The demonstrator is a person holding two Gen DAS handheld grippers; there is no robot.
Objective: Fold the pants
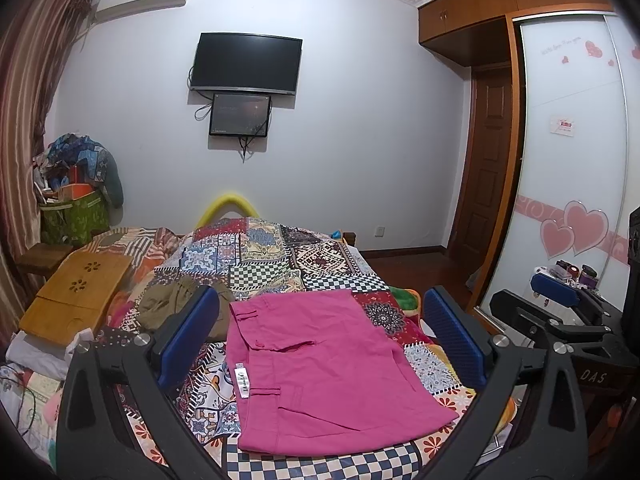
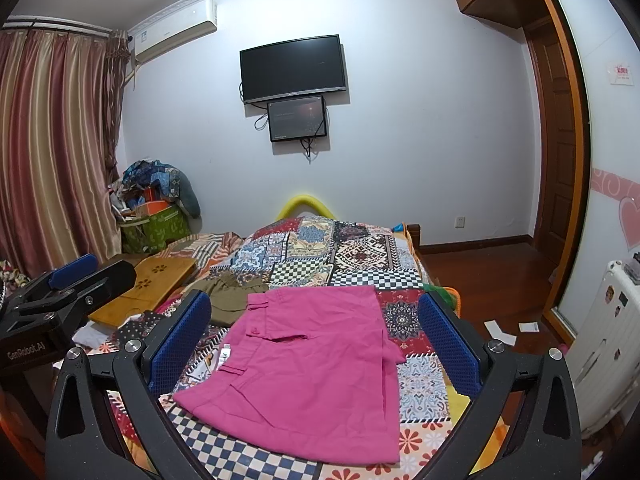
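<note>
**Pink pants folded flat on the patchwork bed, both grippers spread above them**

The pink pants (image 1: 320,364) lie folded into a compact, roughly square packet on the patchwork quilt (image 1: 256,248) at the near end of the bed. The waistband with its belt loops and a white label (image 1: 241,378) faces the left side, and a pocket slit runs across the top layer. In the right wrist view the same pants (image 2: 316,364) show a lower layer peeking out along the right edge.

The left gripper (image 1: 322,336) hangs over the pants with its blue-padded fingers wide apart, holding nothing; the fabric is seen between them. The right gripper (image 2: 316,340) is likewise spread and empty, framing the pants from the other side. Whether either set of tips touches the quilt is hard to judge from these angles.

Just beyond the pants, touching their far left corner, sits a crumpled olive garment (image 1: 176,304). Farther left a wooden lap tray (image 1: 76,296) rests on the bedding. On the far wall hang a television (image 1: 246,62) and a smaller screen (image 1: 240,115) below it.
</note>
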